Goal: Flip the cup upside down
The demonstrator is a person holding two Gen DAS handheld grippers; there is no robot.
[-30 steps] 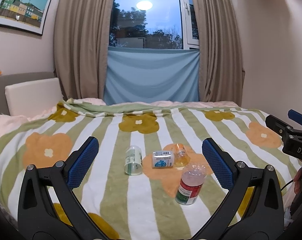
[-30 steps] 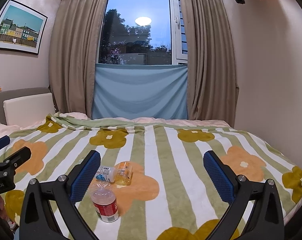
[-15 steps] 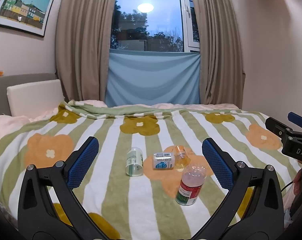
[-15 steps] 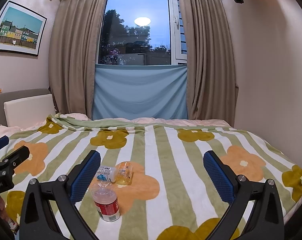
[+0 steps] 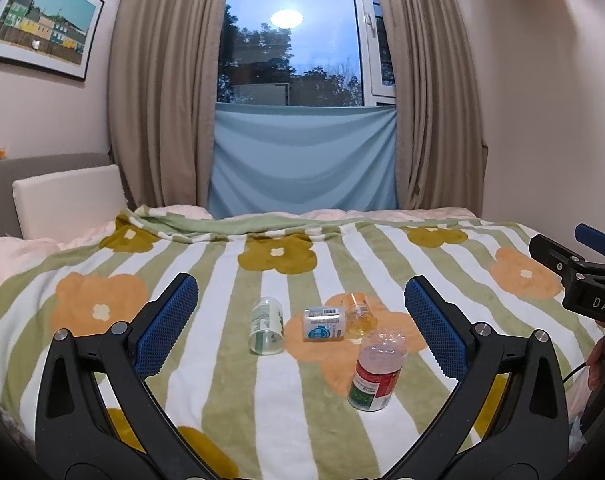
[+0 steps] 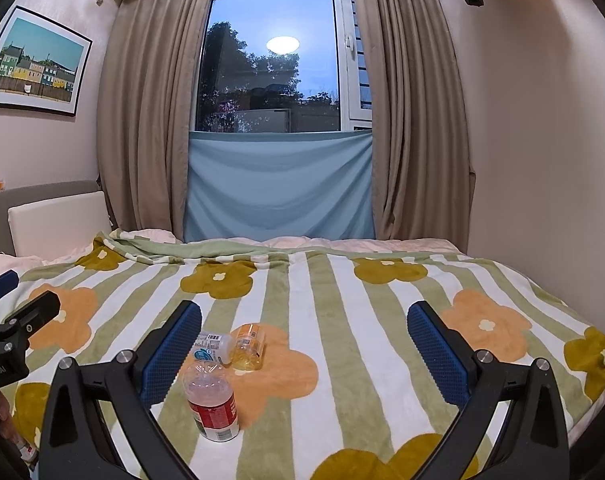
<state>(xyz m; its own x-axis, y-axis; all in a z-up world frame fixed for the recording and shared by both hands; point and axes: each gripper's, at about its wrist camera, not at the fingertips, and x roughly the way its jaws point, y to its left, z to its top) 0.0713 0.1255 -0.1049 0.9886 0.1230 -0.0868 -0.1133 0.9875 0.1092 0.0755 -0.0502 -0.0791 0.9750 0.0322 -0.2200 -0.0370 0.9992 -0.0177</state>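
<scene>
Several clear plastic cups sit on the flowered blanket (image 5: 262, 420). A red-labelled cup (image 5: 376, 372) (image 6: 212, 400) stands with its bumpy closed end up. A green-labelled cup (image 5: 267, 326), a blue-and-white cup (image 5: 323, 323) (image 6: 212, 346) and an orange cup (image 5: 358, 314) (image 6: 249, 346) lie on their sides behind it. My left gripper (image 5: 299, 292) hovers open short of the cups, holding nothing. My right gripper (image 6: 304, 312) is open too, with the cups beside its left finger.
The bed fills the foreground, with a white cushion (image 5: 68, 200) and headboard at the left. Curtains (image 5: 162, 100) and a window stand behind, and a wall (image 6: 542, 140) runs close along the right. The other gripper shows at each view's edge.
Both views have drifted only slightly. The cups have not moved and both grippers stay open.
</scene>
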